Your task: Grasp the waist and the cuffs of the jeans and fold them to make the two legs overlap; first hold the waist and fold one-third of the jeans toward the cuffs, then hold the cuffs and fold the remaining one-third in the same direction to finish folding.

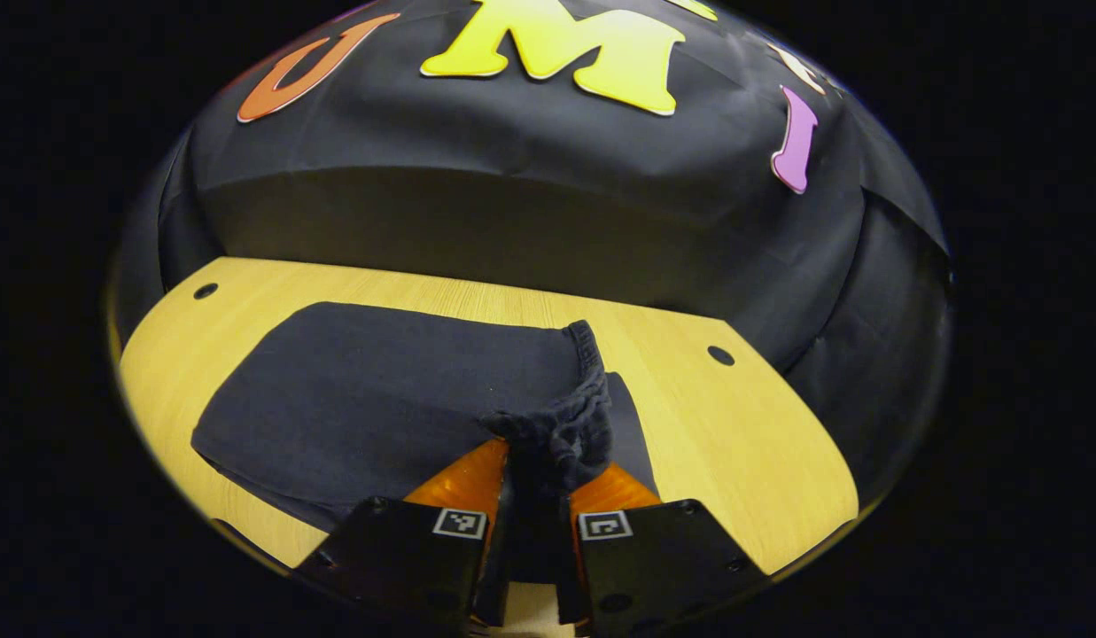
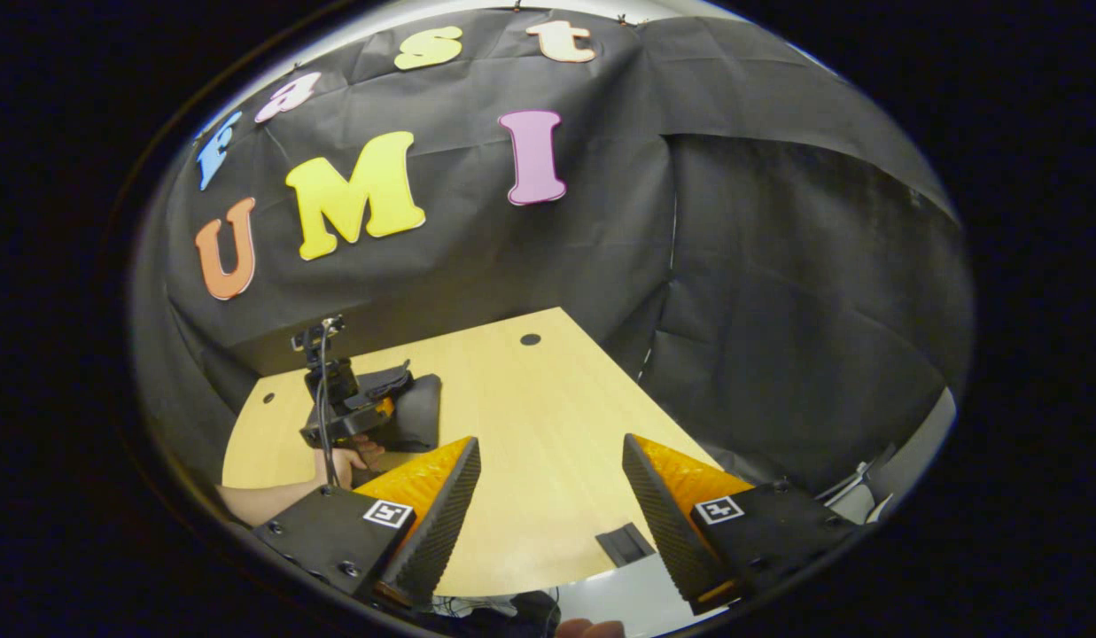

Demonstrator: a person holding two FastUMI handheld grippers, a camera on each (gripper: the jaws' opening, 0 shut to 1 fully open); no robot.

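The dark jeans (image 1: pixel 379 390) lie folded flat on the wooden table (image 1: pixel 734 416), spreading to the left in the left gripper view. Their ribbed, bunched edge (image 1: pixel 570 434) rises into my left gripper (image 1: pixel 539 478), which is shut on that fabric just above the table. In the right gripper view my right gripper (image 2: pixel 548 496) stands open over bare table (image 2: pixel 530 416), nothing between its fingers. Farther off at the left, that view shows the left gripper (image 2: pixel 348 412) held by a hand (image 2: pixel 339 461), with the jeans (image 2: pixel 421 408) bunched beside it.
Black cloth walls close in the table at the back and right. Small round holes (image 1: pixel 720 355) (image 2: pixel 530 339) mark the tabletop near its far corners. A dark slot (image 2: pixel 625 542) sits at the table's near edge between my right fingers.
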